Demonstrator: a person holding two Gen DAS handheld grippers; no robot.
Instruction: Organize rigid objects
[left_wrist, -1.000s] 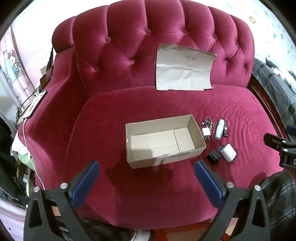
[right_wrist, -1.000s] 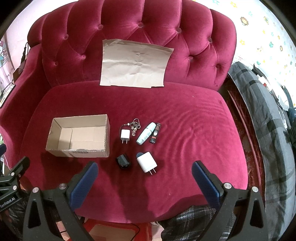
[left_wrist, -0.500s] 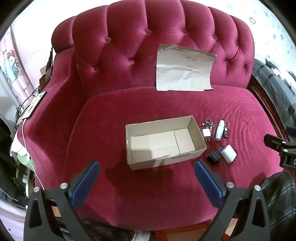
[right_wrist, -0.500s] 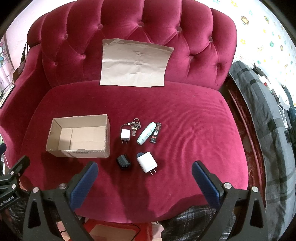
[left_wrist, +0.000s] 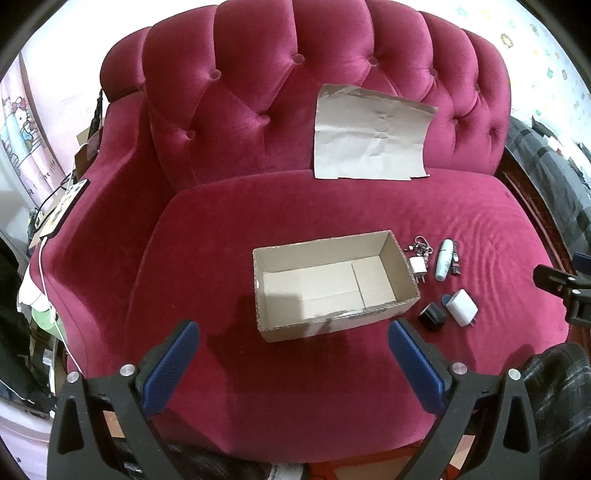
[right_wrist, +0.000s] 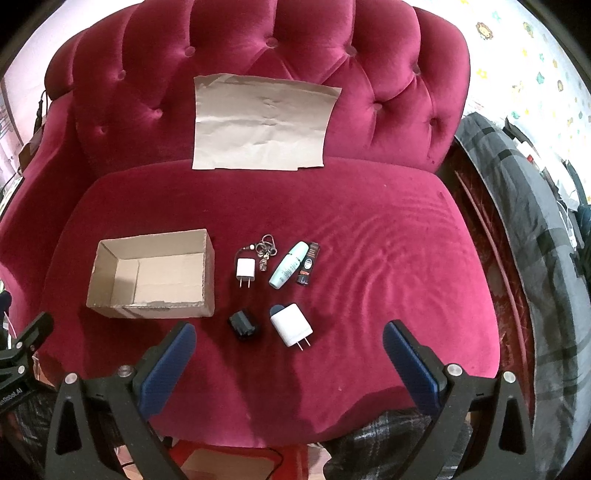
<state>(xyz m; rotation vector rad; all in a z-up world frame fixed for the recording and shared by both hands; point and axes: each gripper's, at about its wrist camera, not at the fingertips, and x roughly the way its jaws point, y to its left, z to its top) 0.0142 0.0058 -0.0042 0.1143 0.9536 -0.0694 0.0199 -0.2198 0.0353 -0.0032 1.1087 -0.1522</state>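
An empty open cardboard box sits on the red velvet sofa seat. Right of it lie a small white charger, a keyring, a mint tube, a black tube, a black adapter and a large white charger. They also show in the left wrist view, the large charger nearest. My left gripper is open and empty, near the front of the box. My right gripper is open and empty, just in front of the large charger.
A sheet of brown paper leans on the tufted backrest. A dark plaid blanket lies right of the sofa. A phone with a white cable rests on the left armrest. Clutter stands at the far left.
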